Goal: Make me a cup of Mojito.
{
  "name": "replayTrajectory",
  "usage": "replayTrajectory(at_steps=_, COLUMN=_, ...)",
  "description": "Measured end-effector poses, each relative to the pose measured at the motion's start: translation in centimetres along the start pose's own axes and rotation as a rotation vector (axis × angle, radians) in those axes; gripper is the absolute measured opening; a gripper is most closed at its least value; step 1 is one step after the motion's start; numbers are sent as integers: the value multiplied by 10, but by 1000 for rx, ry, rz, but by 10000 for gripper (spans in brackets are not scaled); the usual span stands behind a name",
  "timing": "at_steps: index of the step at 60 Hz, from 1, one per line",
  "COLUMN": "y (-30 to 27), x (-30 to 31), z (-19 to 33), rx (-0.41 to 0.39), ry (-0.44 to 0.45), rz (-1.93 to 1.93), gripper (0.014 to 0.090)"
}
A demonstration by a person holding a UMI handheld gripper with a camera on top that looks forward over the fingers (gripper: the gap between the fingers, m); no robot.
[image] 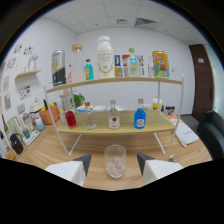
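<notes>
A clear glass cup [115,160] with ice in it stands on the wooden table [55,150], just ahead of my fingers and centred between them. My gripper [114,166] is open, with one white finger [70,170] to the left of the cup and the other to its right, a gap at each side. Behind the cup a two-tier wooden shelf [120,126] carries bottles: a red-liquid bottle [70,118], a clear bottle [90,117], a clear bottle with a red label [114,118] and a blue-liquid bottle [140,118].
The upper tier holds a can [59,68], a tall white bottle [104,56], a small blue bottle [88,70] and a colourful can [160,63]. White metal shelf legs [75,145] stand on the table. Small items and a side shelf sit at the left wall.
</notes>
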Motion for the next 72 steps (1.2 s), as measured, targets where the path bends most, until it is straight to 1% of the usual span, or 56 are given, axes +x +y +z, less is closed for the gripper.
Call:
replayTrajectory(at_steps=5, y=-32, x=-3, z=23, rx=33, ry=17, rz=7, gripper=859)
replayTrajectory(at_steps=14, y=-76, x=-5, z=72, rx=59, ry=35, rz=6, gripper=853)
replayTrajectory(at_steps=19, y=-83, x=-3, z=101, rx=41, ry=57, rz=-10, gripper=851)
replayTrajectory(at_steps=23, y=-79, x=2, z=122, rx=8, ry=77, rz=-19, gripper=827)
replayTrajectory(at_steps=25, y=-75, x=4, z=132, rx=-13, ry=84, rz=-24, gripper=797)
replayTrajectory(at_steps=29, y=-70, x=8, z=149, rx=-38, ry=100, rz=-32, gripper=710)
replayTrajectory(at_steps=34, y=-64, x=6, z=162, rx=-57, ry=86, rz=-30, gripper=611)
replayTrajectory(at_steps=43, y=-62, x=6, z=171, rx=-51, ry=80, rz=-17, gripper=362)
replayTrajectory(at_steps=48, y=-62, x=6, z=171, rx=-40, ry=80, rz=-13, gripper=357)
replayTrajectory(at_steps=59, y=-60, x=7, z=161, rx=-50, ry=60, rz=-9, gripper=342)
replayTrajectory(at_steps=72, y=-77, x=29, z=109, rx=11, ry=81, rz=-40, gripper=338)
